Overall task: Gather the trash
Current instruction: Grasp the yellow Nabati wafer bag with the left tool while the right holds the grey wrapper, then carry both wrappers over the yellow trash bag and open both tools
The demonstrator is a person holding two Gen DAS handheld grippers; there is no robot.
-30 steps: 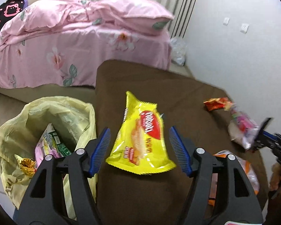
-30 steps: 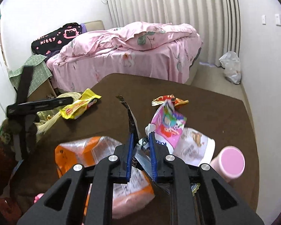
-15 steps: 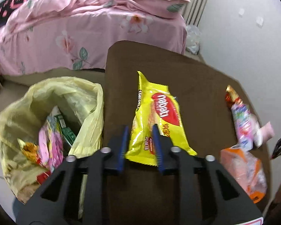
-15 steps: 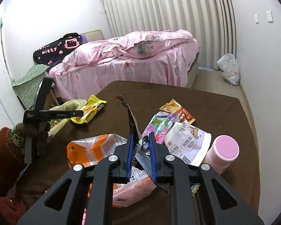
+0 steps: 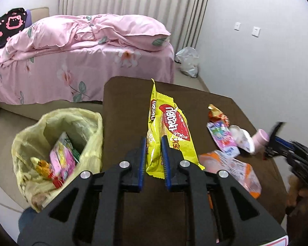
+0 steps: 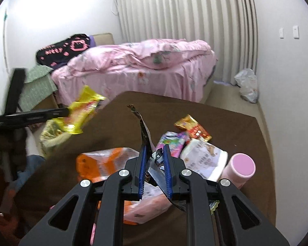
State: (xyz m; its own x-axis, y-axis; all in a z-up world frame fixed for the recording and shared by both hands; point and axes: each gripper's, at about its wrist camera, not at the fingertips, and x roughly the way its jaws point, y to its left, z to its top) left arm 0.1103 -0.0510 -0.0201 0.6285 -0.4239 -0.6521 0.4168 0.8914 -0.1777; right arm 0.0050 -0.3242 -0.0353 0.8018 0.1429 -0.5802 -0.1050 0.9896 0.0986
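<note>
My left gripper is shut on a yellow wafer packet and holds it lifted above the brown table. The packet also shows in the right wrist view, raised near the table's left edge. A yellow trash bag with several wrappers inside stands on the floor left of the table. My right gripper is shut on a dark torn wrapper over the table's near side. On the table lie an orange bag, a pink wrapper, a red-gold wrapper and a white packet.
A pink cup stands upright at the table's right side. A bed with pink bedding lies beyond the table. A white plastic bag sits on the floor by the curtain. The wall runs close along the right.
My left gripper closed on the yellow wafer packet and lifted it off the table. My right gripper stayed shut on the dark wrapper and rose slightly.
</note>
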